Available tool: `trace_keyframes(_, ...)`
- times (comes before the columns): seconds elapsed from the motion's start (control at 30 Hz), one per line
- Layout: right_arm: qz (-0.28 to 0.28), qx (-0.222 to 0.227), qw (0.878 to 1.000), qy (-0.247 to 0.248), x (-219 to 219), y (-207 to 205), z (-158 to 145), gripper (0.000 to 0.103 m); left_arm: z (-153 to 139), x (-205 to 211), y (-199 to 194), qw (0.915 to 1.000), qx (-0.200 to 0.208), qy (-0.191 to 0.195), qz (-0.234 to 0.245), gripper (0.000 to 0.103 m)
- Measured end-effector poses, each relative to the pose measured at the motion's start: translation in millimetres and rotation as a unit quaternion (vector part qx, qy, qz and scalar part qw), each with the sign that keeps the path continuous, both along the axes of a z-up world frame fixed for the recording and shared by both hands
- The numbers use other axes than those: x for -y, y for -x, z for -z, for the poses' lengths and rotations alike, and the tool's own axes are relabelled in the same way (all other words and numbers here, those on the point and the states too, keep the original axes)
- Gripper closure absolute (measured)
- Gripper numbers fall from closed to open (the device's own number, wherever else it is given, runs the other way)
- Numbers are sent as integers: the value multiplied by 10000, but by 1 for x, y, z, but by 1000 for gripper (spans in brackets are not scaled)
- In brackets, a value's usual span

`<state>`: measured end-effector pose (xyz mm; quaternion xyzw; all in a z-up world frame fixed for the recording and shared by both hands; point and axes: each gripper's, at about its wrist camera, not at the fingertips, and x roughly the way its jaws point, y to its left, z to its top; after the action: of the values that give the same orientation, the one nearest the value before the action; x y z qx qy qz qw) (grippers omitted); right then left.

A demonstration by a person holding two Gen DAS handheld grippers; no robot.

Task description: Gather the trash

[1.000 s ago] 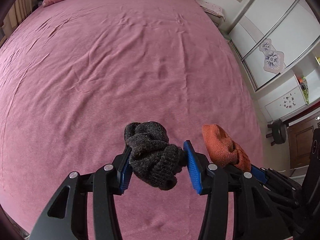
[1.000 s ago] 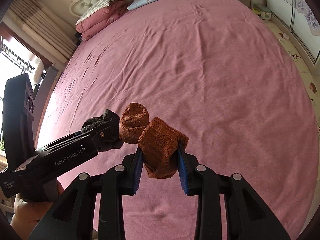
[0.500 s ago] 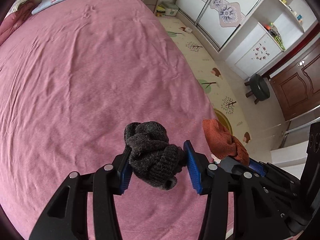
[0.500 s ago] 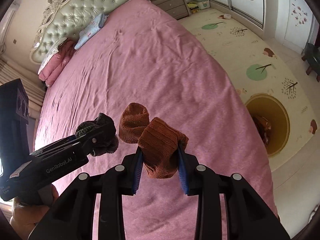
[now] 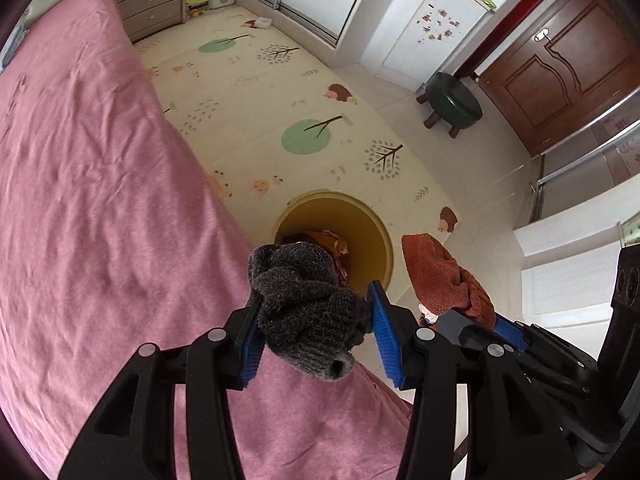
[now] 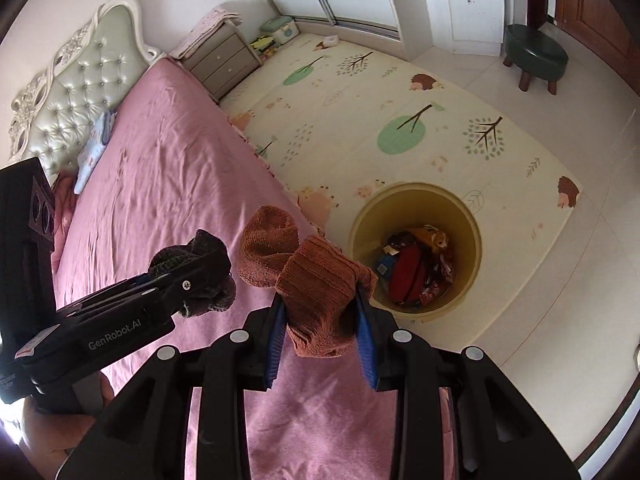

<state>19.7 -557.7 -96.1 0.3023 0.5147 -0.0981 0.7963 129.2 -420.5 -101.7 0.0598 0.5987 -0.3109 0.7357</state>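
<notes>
The left gripper pinches a gray sock over the pink bed, just beside the yellow bin. The right gripper pinches an orange sock, also near the bin. Both socks are picked up. Dropping them into the bin, which already has stuff inside, is left.

yellow bin: near rim behind grey sock | bin contents: indistinct

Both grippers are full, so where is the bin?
The yellow bin stands on the play mat beside the bed, ahead and right of the right gripper in its view.
</notes>
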Motion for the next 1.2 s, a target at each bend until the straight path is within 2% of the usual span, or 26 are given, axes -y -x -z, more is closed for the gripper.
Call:
trace_keyframes(0.27,477,-111,9988,8,54,-1,18,70,17,74,-12,9985,-93,10,537,55)
trace_keyframes(0.33,566,-126,9983,9,65,-2,21,68,19,87,-17,9980,-117,32,622,51)
trace_keyframes(0.37,626,-146,9979,3,69,-2,24,65,21,92,-20,9979,-126,16,633,41)
trace_keyframes(0.4,676,-203,9975,6,74,-3,27,65,22,96,-23,9982,-77,-28,590,27)
trace_keyframes(0.43,702,-254,9972,4,77,-4,29,61,22,97,-26,9986,14,-57,519,23)
trace_keyframes(0.73,788,-269,9965,-47,80,-3,36,60,35,97,-43,9983,-31,-267,521,23)
trace_keyframes(0.8,770,-273,9967,-27,78,-6,37,55,37,94,-44,9984,-88,-273,491,23)
trace_keyframes(0.83,785,-276,9965,11,78,-7,36,45,36,93,-43,9985,-99,-270,467,23)
trace_keyframes(0.87,795,-250,9965,27,79,-8,35,43,36,92,-43,9986,-108,-263,457,23)
trace_keyframes(1.2,604,-103,9980,152,72,-13,11,43,15,75,-37,9991,-24,-168,376,23)
